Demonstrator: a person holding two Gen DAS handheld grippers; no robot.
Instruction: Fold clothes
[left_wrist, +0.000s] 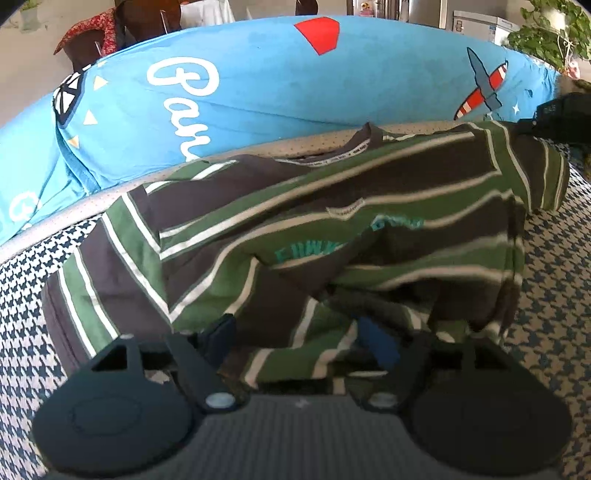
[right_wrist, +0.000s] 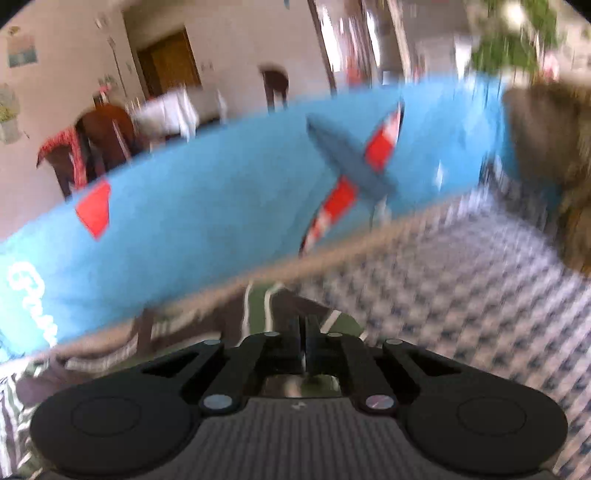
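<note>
The striped shirt (left_wrist: 295, 236) lies bunched on the houndstooth-covered bed (left_wrist: 546, 295), just ahead of the left gripper (left_wrist: 299, 336), whose jaws stand wide with cloth draped loosely between them. The right gripper (right_wrist: 304, 343) is pinched shut on the shirt's far edge. A fold looks half made; next, the left needs a fresh hem grip.

A houndstooth-patterned surface (left_wrist: 554, 295) in dark blue and white fills the foreground, edged by a pale dotted border (left_wrist: 110, 195). Behind it runs a long bright blue cushion (left_wrist: 277, 92) printed with white script, a red shape and a striped aeroplane. Past that, beige walls (right_wrist: 240, 44), a wooden door (right_wrist: 173, 62), dark wooden chairs (right_wrist: 107, 129), one draped in red patterned cloth, and a white-covered table (right_wrist: 166, 110). Green leafy plants (left_wrist: 554, 33) sit at the right, daylight bright.
</note>
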